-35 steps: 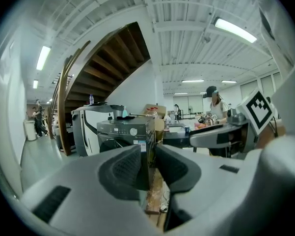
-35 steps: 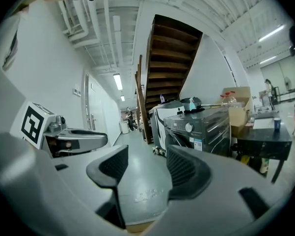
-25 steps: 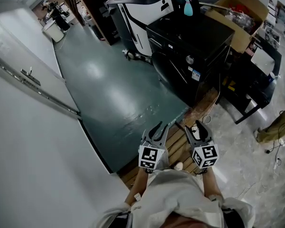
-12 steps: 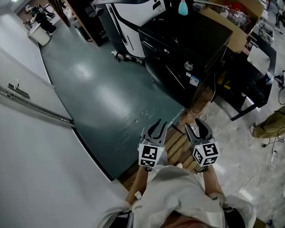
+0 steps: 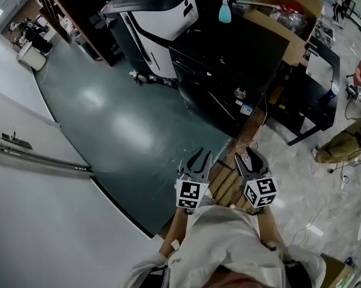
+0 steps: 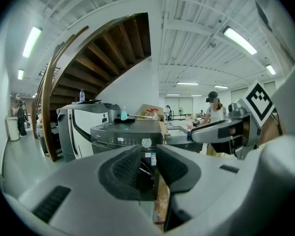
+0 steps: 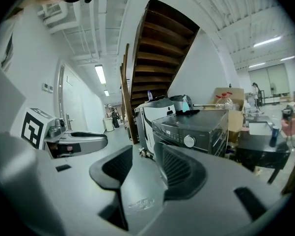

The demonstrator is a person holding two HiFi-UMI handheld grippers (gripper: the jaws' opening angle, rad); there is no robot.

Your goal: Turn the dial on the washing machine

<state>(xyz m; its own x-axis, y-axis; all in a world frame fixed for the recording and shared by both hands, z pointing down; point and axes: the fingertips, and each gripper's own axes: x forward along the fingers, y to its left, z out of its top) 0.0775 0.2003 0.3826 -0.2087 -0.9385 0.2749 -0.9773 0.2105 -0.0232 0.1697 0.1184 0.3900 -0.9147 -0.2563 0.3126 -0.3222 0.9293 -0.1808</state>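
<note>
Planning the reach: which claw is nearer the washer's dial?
Right. The right claw, closing empty, is nearly in line with the dial; the left claw sits farther left.

Overhead plus two level views, washing machine (image 5: 228, 62) distant

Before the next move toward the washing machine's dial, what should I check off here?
1. Dial visible on the washing machine front: ok.
2. Right claw close enough to touch the dial: not ok; the machine stands well ahead across the floor.
3. Right claw empty: ok; its jaws are closing with nothing between them.
4. Left claw empty, jaws apart: ok.
5. Dial's present setting readable: cannot tell; too small.
</note>
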